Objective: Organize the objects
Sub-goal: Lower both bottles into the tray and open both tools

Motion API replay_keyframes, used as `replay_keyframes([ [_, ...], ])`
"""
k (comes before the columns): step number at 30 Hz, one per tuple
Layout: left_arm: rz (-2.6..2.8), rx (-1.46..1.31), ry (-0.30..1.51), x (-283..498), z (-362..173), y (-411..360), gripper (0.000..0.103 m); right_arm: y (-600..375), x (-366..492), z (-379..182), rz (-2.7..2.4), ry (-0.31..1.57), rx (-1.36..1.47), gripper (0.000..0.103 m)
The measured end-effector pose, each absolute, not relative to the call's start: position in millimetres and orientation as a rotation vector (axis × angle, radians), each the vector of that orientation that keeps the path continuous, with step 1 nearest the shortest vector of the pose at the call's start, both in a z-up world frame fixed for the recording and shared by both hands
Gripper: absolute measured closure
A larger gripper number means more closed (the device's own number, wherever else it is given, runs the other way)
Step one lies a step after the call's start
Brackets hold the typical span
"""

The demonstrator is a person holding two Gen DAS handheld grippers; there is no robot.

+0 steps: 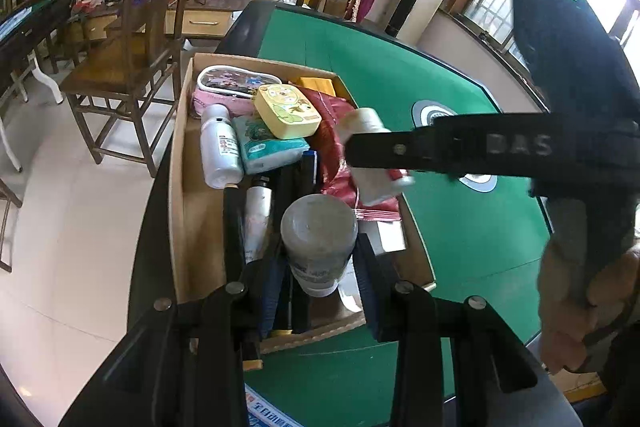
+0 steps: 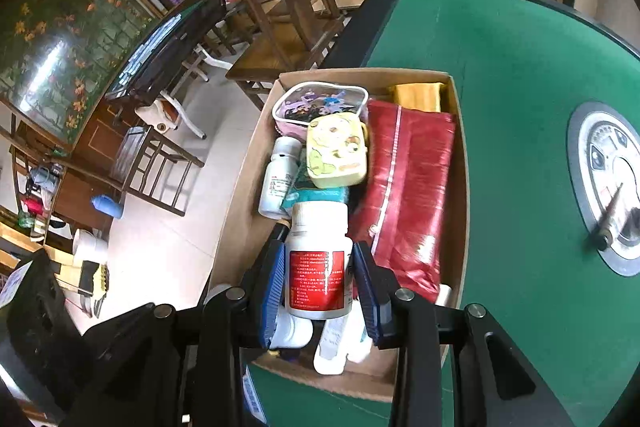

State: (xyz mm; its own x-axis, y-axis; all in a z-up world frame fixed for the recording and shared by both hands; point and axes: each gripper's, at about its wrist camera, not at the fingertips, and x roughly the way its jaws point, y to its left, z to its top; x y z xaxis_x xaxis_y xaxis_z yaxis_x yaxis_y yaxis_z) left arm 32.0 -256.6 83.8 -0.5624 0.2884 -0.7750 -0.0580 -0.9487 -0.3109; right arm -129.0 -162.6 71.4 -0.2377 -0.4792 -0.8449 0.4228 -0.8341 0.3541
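cardboard box (image 1: 180, 187) on green worktop (image 1: 460, 227), centre of frame in both views, open top, crowded.

left hand-held gripper (image 1: 320, 279), lower centre of left wrist view: clamped on grey-capped bottle (image 1: 318, 239), cap toward the camera, held above the near end of the box.

right hand-held gripper (image 2: 320, 283), lower centre of right wrist view: clamped on white pill bottle with red label (image 2: 318, 263), upright between blue pads (image 2: 274, 283), over the near end of the box. same gripper visible from the side in left wrist view (image 1: 360, 151), right of centre, bottle blurred there.

contents, far end of box: pink patterned pouch (image 1: 236, 83); yellow packet (image 1: 316, 85) in the far right corner.
contents, middle: yellow cartoon case (image 1: 288, 111) resting on teal tissue pack (image 1: 272, 149); white bottle (image 1: 218, 151) lying along the left wall, just beside the tissue pack; red foil bag (image 2: 404, 195) along the right wall.
contents, near end: pale tube (image 1: 258, 219) and dark slim items, partly hidden under the gripped bottles; kind cannot be told.

round silver panel (image 2: 600, 183) set in the worktop, right edge of right wrist view.

wooden chair (image 1: 132, 59) on the floor, upper left, beside the worktop.
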Motion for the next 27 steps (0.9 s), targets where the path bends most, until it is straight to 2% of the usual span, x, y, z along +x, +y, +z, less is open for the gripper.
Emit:
replay_keyframes([
  [14, 2.544, -1.381, -0.401, 35.1, 79.6, -269.9, 0.069, -198.7, -145.3, 52.0, -2.092, -0.014, 1.501, 0.065],
  [27, 2.503, -1.432, -0.424, 4.7, 65.9, -277.1, 0.069, -209.2, -161.6, 39.1, -2.084, 0.022, 1.538, 0.065],
])
